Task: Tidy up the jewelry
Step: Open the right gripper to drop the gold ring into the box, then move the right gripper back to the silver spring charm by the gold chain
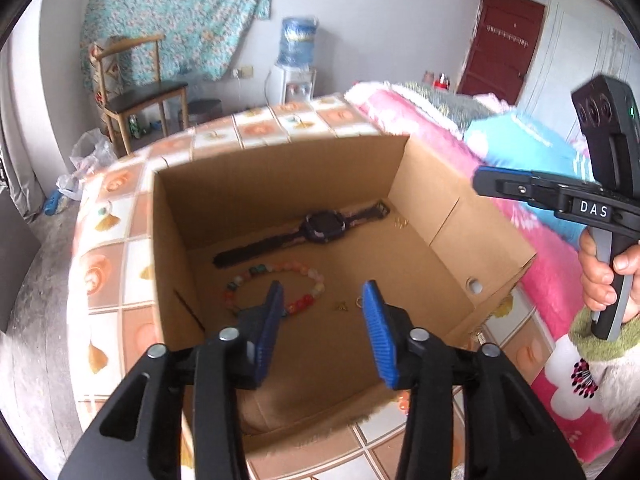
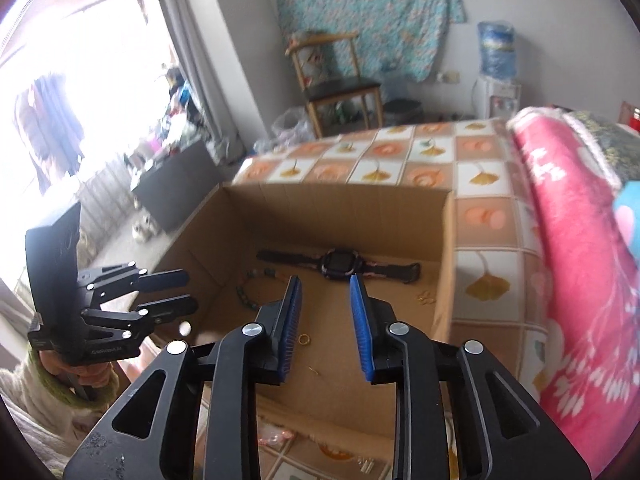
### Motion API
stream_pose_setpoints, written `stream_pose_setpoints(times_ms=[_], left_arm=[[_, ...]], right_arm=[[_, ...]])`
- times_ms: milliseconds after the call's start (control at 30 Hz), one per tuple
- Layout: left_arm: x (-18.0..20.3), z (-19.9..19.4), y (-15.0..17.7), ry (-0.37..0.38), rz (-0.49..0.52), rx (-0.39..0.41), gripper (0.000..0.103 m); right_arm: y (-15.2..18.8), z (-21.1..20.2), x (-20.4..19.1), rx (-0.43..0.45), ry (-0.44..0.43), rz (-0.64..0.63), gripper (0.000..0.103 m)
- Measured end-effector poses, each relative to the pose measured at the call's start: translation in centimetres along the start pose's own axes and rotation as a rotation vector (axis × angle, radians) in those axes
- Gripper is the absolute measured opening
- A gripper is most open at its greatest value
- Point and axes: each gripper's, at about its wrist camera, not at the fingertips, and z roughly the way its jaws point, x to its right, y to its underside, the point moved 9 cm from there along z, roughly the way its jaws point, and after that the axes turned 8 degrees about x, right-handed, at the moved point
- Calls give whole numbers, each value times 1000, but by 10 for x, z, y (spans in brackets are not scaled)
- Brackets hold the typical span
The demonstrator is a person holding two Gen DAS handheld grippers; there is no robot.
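An open cardboard box (image 1: 280, 152) (image 2: 336, 192) stands on the table. On its floor lie a black watch (image 1: 324, 224) (image 2: 340, 264), a bracelet of coloured beads (image 1: 280, 270) (image 2: 248, 296), a small gold ring (image 1: 359, 301) (image 2: 305, 339) and a pair of tiny gold pieces (image 1: 400, 222) (image 2: 426, 296). My left gripper (image 1: 323, 296) (image 2: 188, 292) hangs open over the box's near left side, above the bracelet, with nothing between its blue pads. My right gripper (image 2: 325, 284) (image 1: 484, 182) is open over the near right side, also empty.
The table wears a tile-patterned cloth (image 1: 120, 240) (image 2: 480, 184). A pink floral blanket (image 1: 552, 280) (image 2: 560, 280) lies along the right. A few small beads (image 1: 402, 400) sit outside the box's near wall. A chair (image 1: 136, 92) and a water dispenser (image 1: 296, 64) stand behind.
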Motion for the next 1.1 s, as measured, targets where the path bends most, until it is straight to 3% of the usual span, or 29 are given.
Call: stream_pose_setpoints(times_ms=[300,533,800,1000,1100], left_arm=[[33,-70,8,54,70,128,76],[76,-95,34,154,156,130,97],[115,-53,75,197,201,-1,97],[120,-15,90,145,232,-27,97],[120,0,94,130,240,-35,91]], right_arm=[[26,-67,4,117,64,105,33],[73,-94,19,86,138,192,33],[140,-57,30,-88,194,219,33],[165,-22,30,-176,181,161,20],[171,-9,30,-206,177,119,15]])
